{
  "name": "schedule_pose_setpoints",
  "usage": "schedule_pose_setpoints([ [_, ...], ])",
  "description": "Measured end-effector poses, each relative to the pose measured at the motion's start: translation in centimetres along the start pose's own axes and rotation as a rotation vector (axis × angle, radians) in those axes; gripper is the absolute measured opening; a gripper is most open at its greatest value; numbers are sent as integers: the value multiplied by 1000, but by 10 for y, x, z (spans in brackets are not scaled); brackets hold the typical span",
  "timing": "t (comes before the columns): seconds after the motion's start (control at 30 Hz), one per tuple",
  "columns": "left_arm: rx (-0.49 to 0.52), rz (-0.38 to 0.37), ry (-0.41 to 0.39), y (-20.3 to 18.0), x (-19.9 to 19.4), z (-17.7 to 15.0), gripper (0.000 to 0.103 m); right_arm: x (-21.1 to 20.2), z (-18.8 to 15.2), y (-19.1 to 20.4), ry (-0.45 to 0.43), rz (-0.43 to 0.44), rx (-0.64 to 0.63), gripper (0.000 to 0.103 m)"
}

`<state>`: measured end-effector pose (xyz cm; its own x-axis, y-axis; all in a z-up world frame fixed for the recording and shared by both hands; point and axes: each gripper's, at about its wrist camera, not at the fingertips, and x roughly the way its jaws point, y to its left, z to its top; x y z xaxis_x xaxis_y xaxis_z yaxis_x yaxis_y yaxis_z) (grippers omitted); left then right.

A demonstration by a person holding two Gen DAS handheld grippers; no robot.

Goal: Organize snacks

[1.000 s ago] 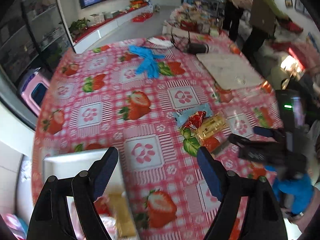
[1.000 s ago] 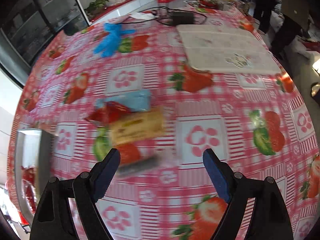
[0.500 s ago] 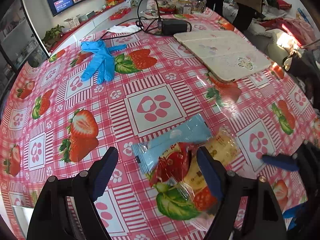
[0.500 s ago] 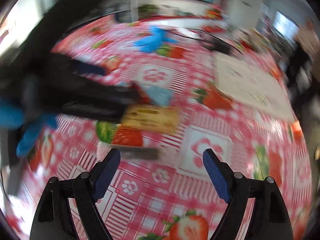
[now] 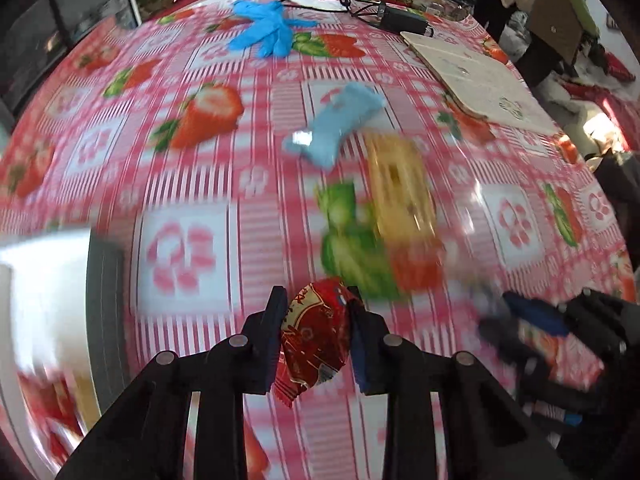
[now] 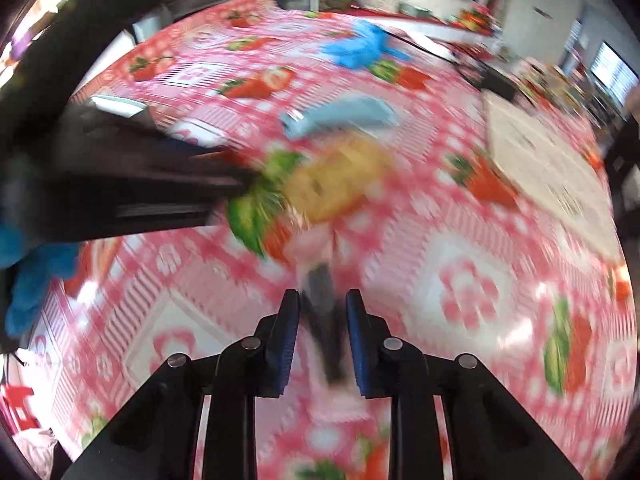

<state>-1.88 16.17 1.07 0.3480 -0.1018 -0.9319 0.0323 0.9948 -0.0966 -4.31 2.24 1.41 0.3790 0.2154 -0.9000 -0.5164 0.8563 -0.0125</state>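
Observation:
My left gripper [image 5: 318,322] is shut on a red snack packet [image 5: 316,340] and holds it above the strawberry tablecloth [image 5: 192,184]. A light blue packet [image 5: 332,124] and a yellow packet [image 5: 400,188] lie on the table ahead. My right gripper [image 6: 322,324] is shut on a clear packet with a dark bar inside [image 6: 326,320]; it is blurred. The yellow packet [image 6: 336,184] and blue packet [image 6: 340,114] also show in the right wrist view. The left gripper's arm [image 6: 120,184] crosses that view at left.
A white tray [image 5: 44,280] with snacks in it sits at the left near edge. Blue gloves [image 5: 264,32], a beige board [image 5: 476,76] and a black power adapter with cable [image 5: 404,20] lie at the far side. People stand beyond the table.
Both grippers have closed: the left on the red packet, the right on the clear packet. The red packet has left the pile and the left gripper swings toward the tray.

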Motion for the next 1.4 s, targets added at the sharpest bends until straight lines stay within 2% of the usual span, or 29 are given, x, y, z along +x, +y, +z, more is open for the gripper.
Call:
schedule_pose_setpoints([
  [0.13, -2, -18, -2, -12, -20, -49, 34, -27, -46, -30, 63, -45, 198, 26],
  [0.17, 14, -13, -4, -15, -23, -56, 40, -33, -55, -35, 72, -49, 232, 26],
  [0.23, 51, 10, -37, -18, -33, -64, 60, -47, -74, -45, 73, -38, 299, 27],
  [0.27, 74, 39, -81, -16, -42, -69, 77, -55, -84, -49, 64, -31, 326, 33],
  [0.3, 88, 65, -111, -13, -48, -72, 84, -62, -90, -51, 55, -39, 341, 70],
  [0.33, 100, 83, -133, -9, -54, -75, 84, -71, -97, -54, 29, -73, 357, 103],
  [0.4, 109, 92, -143, 0, -62, -77, 84, -84, -104, -60, -23, -107, 365, 103],
  [0.5, 109, 86, -157, 8, -65, -80, 84, -83, -109, -70, -16, -95, 414, 103],
  [0.6, 184, 111, -171, 2, -60, -87, 84, -72, -109, -78, 0, -68, 458, 103],
  [0.73, 261, 116, -143, -12, -43, -90, 84, -59, -104, -75, 15, -69, 451, 103],
  [0.8, 268, 151, -139, -18, -33, -89, 84, -55, -101, -72, 18, -79, 437, 103],
  [0.83, 257, 167, -144, -21, -27, -88, 84, -52, -99, -71, 21, -84, 430, 103],
  [0.87, 233, 159, -174, -21, -27, -87, 86, -49, -95, -69, 24, -90, 425, 103],
  [0.97, 173, 124, -188, -22, -20, -81, 89, -36, -87, -65, 38, -110, 409, 103],
  [1.03, 152, 105, -209, -22, -16, -80, 92, -28, -81, -58, 36, -176, 366, 103],
  [1.1, 130, 111, -233, -20, -13, -79, 103, -27, -79, -55, -11, -168, 348, 103],
  [1.2, 76, 56, -246, -11, -11, -81, 103, -27, -82, -53, -71, -172, 336, 103],
  [1.3, 80, 59, -249, -12, -12, -81, 103, -29, -90, -50, -135, -179, 324, 103],
  [1.4, 79, 59, -250, -11, -12, -81, 103, -29, -90, -49, -138, -182, 327, 103],
])
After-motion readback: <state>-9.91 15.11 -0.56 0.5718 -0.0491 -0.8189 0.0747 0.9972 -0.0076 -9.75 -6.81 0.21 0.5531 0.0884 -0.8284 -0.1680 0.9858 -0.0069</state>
